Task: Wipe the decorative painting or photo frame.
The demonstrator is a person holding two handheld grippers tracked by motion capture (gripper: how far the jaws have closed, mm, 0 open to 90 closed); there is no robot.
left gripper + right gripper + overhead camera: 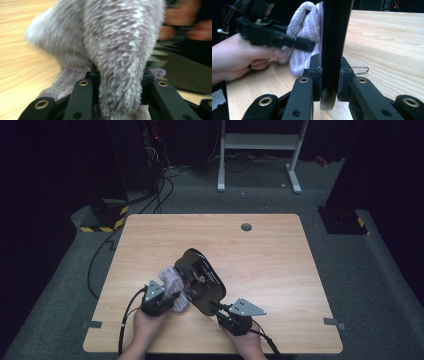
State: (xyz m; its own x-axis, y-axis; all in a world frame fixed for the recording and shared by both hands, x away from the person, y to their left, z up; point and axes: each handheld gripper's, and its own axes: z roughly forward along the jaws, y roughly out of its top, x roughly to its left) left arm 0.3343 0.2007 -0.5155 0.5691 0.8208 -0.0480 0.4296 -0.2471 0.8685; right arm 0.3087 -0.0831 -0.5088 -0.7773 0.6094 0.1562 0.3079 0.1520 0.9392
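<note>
While the left fingers (117, 75) pinch the fluffy cloth (112, 45), the right fingers (329, 72) clamp the mirror (202, 280) — edge-on between them.

Both forearms enter the high view at 6 o'clock, each hand wrapped around the body of its gripper, knuckles up. The left gripper (172, 292) points toward 1 o'clock, its jaws drawn close and clamped on a fold of the fluffy grey cloth (112, 50), the left hand (148, 324) gripping behind it. The right gripper (214, 306) points toward 11 o'clock, its jaws pinched on the edge of the flat black mirror (335, 37), with the right hand (246, 340) low at 6 o'clock.
</note>
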